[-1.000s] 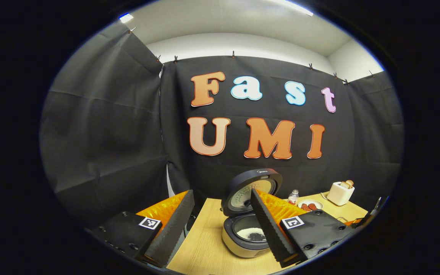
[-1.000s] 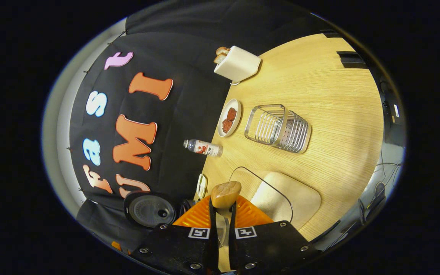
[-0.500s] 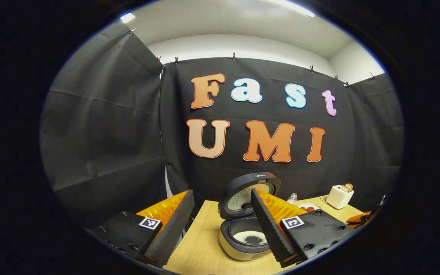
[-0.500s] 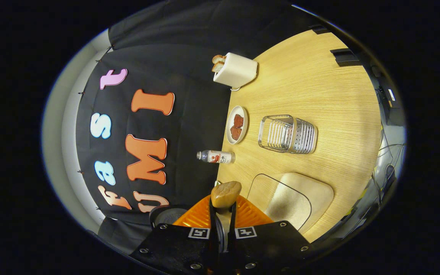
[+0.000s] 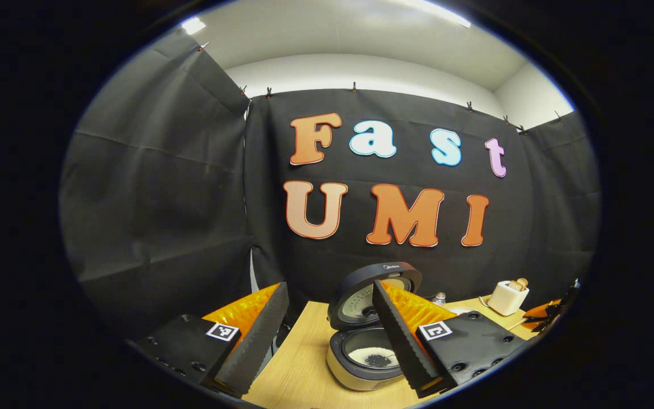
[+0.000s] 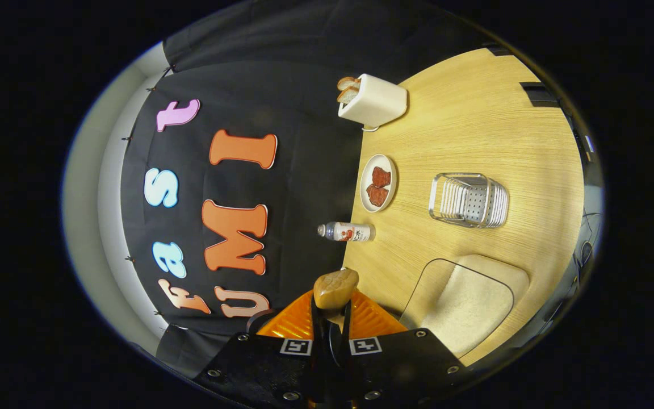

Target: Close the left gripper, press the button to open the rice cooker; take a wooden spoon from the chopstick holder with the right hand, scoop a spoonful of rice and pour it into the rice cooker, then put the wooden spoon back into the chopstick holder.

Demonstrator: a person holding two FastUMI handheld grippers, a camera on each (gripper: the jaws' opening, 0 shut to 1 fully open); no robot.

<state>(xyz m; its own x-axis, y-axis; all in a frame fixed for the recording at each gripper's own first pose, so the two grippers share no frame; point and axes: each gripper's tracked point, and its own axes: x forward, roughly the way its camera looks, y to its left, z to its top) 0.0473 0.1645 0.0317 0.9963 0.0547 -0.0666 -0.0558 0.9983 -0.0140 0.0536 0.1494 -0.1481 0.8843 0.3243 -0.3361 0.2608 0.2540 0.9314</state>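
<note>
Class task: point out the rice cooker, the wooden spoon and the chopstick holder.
rice cooker (image 5: 361,366): left gripper view, front rim of pot.
wooden spoon (image 6: 335,288): right gripper view, bowl.
chopstick holder (image 6: 470,199): right gripper view, slatted side.

A pale wood bench (image 6: 474,130) is carrying a toaster (image 6: 373,102) at its far edge, a plate of red pieces (image 6: 378,183), a small bottle (image 6: 345,232), a wire chopstick holder (image 6: 469,200) and a clear tray of rice (image 6: 463,301); the open rice cooker (image 5: 361,355) is sitting on it too.
</note>
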